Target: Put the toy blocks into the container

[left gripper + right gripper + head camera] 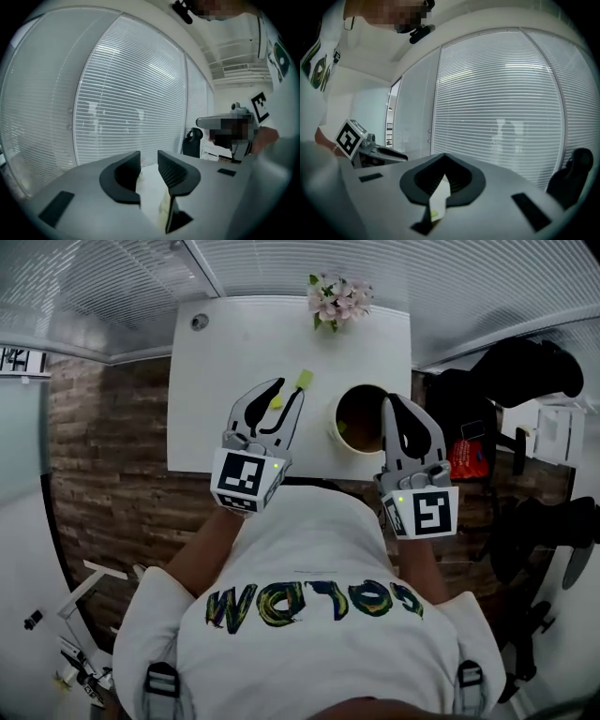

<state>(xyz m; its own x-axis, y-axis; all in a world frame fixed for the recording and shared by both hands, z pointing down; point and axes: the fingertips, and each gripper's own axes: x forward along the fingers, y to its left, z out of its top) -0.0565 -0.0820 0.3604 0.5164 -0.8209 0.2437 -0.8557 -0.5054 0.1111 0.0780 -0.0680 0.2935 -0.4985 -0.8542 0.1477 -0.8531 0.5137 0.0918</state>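
A round container (334, 430) with a cream rim and brown inside stands on the white table (216, 362); a green block (342, 426) lies inside by its left wall. My left gripper (289, 390) (147, 158) is left of the container, its jaws apart. A small yellow block (276, 401) shows between its fingers in the head view; contact cannot be made out. A yellow-green block (303, 379) lies just beyond its tips. My right gripper (389, 404) (443, 159) hangs over the container's right rim, tips together, holding nothing.
Pink flowers (337, 298) stand at the table's far edge and a round grommet (199, 322) sits in its far left corner. A dark chair and bags (511, 381) crowd the right side. Window blinds fill both gripper views.
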